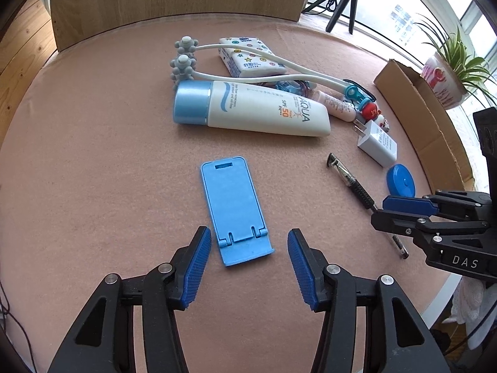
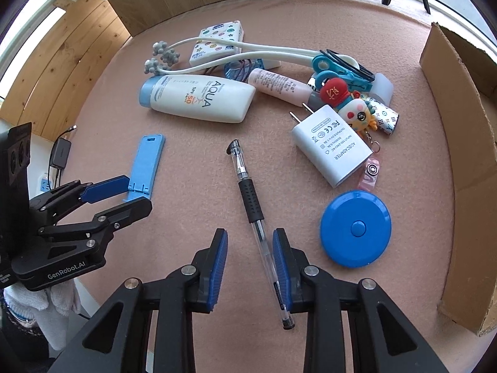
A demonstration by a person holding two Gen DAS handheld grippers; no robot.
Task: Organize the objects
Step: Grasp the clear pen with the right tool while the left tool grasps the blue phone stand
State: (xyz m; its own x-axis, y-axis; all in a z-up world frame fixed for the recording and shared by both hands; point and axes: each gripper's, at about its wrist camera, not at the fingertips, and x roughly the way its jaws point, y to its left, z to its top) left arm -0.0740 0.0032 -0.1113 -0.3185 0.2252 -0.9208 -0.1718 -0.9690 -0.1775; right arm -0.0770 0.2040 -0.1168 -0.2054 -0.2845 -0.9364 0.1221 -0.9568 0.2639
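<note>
Right gripper [image 2: 250,267] straddles the rear half of the clear gel pen [image 2: 254,214], its 2 fingers spread moderately, the right pad [image 2: 281,267] just beside or touching the barrel, the left pad [image 2: 217,267] apart from it. Pen's long axis runs from lower centre of the frame up toward centre, tilted slightly left, roughly in line with the fingers. Closing should pinch it across the barrel.

Left gripper [image 1: 248,267] hangs wide open, holding nothing, its pads flanking the near end of the flat blue phone stand [image 1: 233,205], which lies lengthwise at centre frame. Cardboard box [image 2: 459,143] waits at the right edge, likely the destination.
</note>
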